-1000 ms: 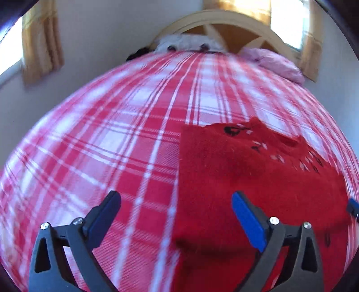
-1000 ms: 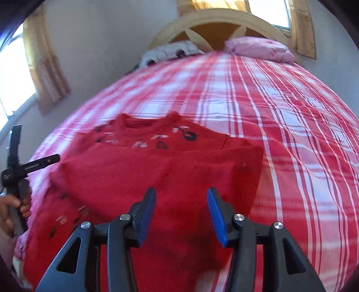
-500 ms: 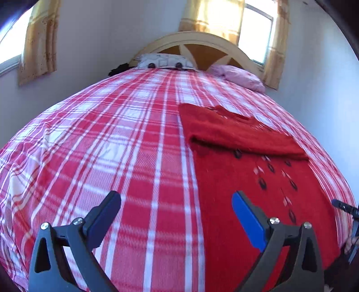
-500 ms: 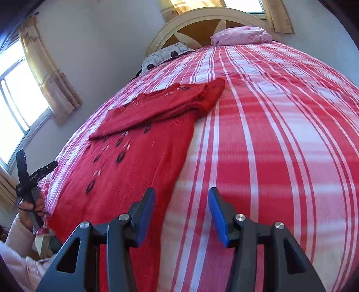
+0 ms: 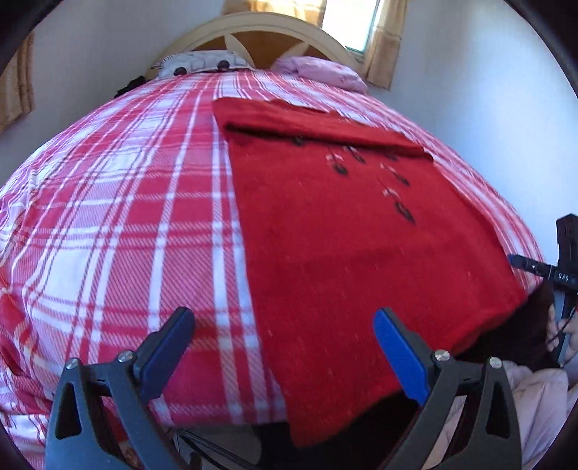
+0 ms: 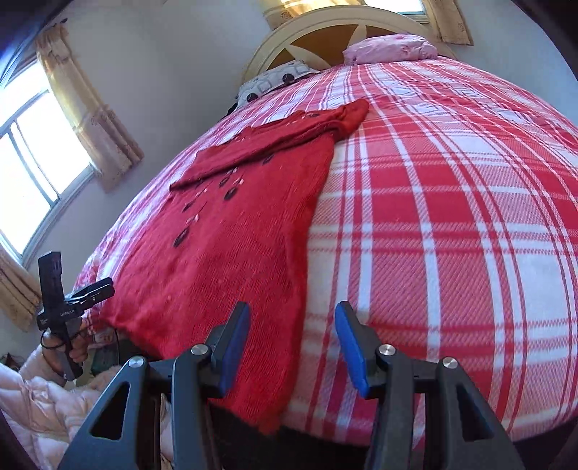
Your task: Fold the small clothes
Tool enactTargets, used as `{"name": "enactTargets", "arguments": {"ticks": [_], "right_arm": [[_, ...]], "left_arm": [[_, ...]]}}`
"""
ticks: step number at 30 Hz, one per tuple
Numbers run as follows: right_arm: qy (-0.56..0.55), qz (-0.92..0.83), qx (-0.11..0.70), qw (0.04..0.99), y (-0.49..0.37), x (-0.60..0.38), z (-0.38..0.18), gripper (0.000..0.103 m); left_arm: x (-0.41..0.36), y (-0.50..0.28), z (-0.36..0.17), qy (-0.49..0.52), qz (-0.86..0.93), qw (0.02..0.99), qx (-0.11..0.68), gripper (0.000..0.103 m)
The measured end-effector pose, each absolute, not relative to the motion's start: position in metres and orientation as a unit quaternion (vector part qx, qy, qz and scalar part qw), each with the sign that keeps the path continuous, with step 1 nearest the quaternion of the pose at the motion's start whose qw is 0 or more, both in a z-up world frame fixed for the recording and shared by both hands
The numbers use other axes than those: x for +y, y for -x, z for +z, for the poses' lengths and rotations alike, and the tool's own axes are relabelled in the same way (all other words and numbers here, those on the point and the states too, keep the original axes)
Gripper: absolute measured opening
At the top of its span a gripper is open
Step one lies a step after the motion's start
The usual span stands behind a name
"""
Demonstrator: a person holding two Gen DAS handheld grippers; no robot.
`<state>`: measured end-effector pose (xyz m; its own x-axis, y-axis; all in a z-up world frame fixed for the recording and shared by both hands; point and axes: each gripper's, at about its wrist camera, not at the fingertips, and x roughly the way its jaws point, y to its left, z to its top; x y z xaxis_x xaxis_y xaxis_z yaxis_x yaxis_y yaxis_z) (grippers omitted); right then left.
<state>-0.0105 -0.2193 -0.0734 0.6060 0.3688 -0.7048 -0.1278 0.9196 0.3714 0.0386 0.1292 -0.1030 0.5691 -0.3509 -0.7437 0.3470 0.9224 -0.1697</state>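
- Both grippers have pulled back toward the foot of the bed since half a second ago; a second ago they were low over the sweater, now its near hem is in view.
- Sweater (image 5: pixel 339 231) red knit, lies flat on the plaid bedspread (image 5: pixel 126 217), lengthwise toward the headboard (image 5: pixel 260 32).
- Its far end is folded back on itself: a doubled band (image 6: pixel 289 133) runs across the top, edge facing the foot of the bed.
- Small dark and pale marks run in a line down the front below that band.
- Near hem hangs over the foot edge of the mattress; one corner droops lowest in the right wrist view.
- Left gripper (image 5: pixel 285 354): blue pads wide apart, holding nothing, hovering off the foot edge. Sweater's left side edge runs between the two pads; one pad over plaid, the other over red knit.
- Right gripper (image 6: pixel 292 347): pads apart, narrower gap than the left, empty. Sweater's right side edge passes just inside its left pad; the rest of the gap sits over plaid.
- Neither gripper touches fabric as far as I can tell.
- Each gripper shows at the edge of the other's view, held in a hand beside the bed corner.
- Patterned pillow (image 6: pixel 278 77) and pink pillow (image 6: pixel 390 47) against the headboard, well apart from the sweater.
- Curtained windows (image 6: pixel 36 152) on the side wall and behind the headboard.
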Motion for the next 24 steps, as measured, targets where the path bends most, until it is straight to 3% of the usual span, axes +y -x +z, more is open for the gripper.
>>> {"name": "enactTargets", "arguments": {"ticks": [11, 17, 24], "right_arm": [[-0.129, 0.180, 0.442, 0.869, 0.031, -0.193, -0.078, 0.050], [-0.115, 0.204, 0.455, 0.859, 0.039, -0.179, -0.078, 0.049], [-0.199, 0.207, 0.447, 0.847, 0.037, -0.203, -0.086, 0.049]], "left_arm": [[0.133, -0.009, -0.103, 0.038, -0.252, 0.865, 0.431, 0.100], [0.135, -0.002, -0.102, 0.080, -0.288, 0.840, 0.453, 0.091], [0.142, -0.009, -0.113, 0.144, -0.299, 0.808, 0.486, 0.088]]}}
